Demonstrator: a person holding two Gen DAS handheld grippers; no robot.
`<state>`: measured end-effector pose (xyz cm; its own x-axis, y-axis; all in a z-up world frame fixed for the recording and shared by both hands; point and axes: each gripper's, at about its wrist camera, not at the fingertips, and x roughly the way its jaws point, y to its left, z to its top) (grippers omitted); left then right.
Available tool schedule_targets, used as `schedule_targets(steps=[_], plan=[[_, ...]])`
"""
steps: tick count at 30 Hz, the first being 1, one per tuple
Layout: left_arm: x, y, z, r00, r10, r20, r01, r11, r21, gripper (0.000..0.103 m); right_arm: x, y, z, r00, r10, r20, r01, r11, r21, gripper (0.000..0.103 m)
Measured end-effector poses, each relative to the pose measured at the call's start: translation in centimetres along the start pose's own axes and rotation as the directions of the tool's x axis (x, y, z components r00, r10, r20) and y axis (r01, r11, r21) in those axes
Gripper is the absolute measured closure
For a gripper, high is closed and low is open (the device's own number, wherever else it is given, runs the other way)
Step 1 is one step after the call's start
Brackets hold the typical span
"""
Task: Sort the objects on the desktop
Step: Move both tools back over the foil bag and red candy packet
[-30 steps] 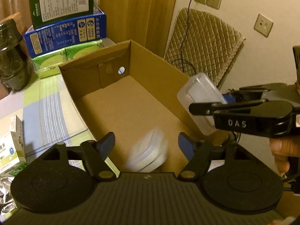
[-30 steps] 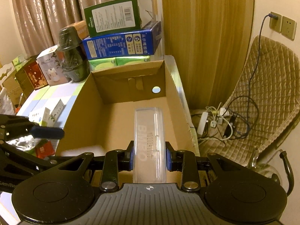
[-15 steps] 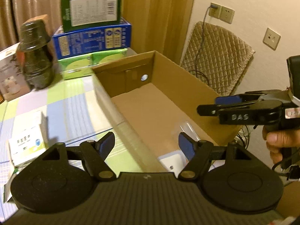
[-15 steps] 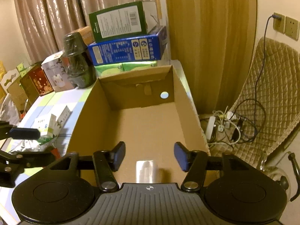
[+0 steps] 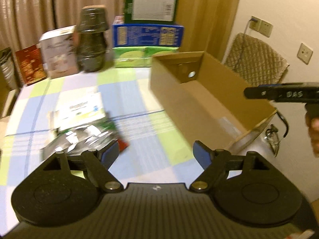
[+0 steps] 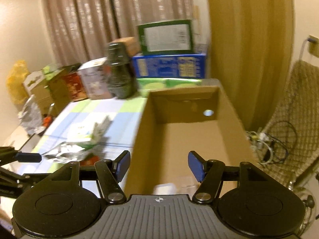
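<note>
Along the far edge of the worktop (image 5: 137,91), covered with a checked cloth, stands a stack of cartons: a green box (image 5: 150,8) on a blue box (image 5: 147,34) on a light green pack (image 5: 143,58). Left of them is a dark wrapped jar (image 5: 91,41), then a white box (image 5: 58,59) and a red box (image 5: 31,67). Brown curtains (image 6: 95,20) hang behind, and to the right a quilted chair (image 5: 257,59) stands by a wall with sockets (image 5: 261,26), with cables (image 6: 273,139) tangled on the floor.

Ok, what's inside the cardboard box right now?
In the right wrist view, the cardboard box holds something white and something clear at its near end. Both are blurred, and the right tongs' body partly covers them.
</note>
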<state>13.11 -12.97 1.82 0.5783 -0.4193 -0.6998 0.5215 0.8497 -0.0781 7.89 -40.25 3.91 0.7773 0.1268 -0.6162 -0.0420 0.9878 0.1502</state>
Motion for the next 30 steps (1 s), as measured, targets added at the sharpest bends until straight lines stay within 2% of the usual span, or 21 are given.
schedule_targets(steps=[8,12,18,23,27,30], plan=[[-4.3,5.5,-2.6,0.993,0.121,0.0,-0.12,0.992,0.037,0.019,0.3,5.9,-1.0,0.995,0.094,-0.04,-0.098,0.989,-0.111,0.032],[-5.3,7.4,-3.7,0.991,0.133,-0.002,-0.133,0.988,0.072,0.016,0.9,8.2,-1.4,0.991,0.121,-0.06,-0.13,0.978,-0.161,0.028],[-4.8,8.5,-4.6,0.994,0.104,-0.018,-0.099,0.978,0.185,0.011,2.1,11.0,-2.1,0.984,0.153,-0.095,-0.171,0.959,-0.226,0.025],[-3.4,8.4,-4.7,0.996,0.076,-0.039,-0.059,0.941,0.333,0.01,3.8,12.4,-2.8,0.978,0.162,-0.13,-0.191,0.946,-0.263,0.024],[-1.8,9.0,-4.4,0.997,0.052,-0.062,-0.023,0.917,0.398,0.009,5.6,13.2,-3.3,0.972,0.161,-0.168,-0.204,0.938,-0.281,0.024],[-0.2,9.7,-3.8,0.995,0.064,-0.077,-0.024,0.899,0.438,0.009,7.1,13.7,-3.6,0.967,0.16,-0.2,-0.216,0.93,-0.299,0.024]])
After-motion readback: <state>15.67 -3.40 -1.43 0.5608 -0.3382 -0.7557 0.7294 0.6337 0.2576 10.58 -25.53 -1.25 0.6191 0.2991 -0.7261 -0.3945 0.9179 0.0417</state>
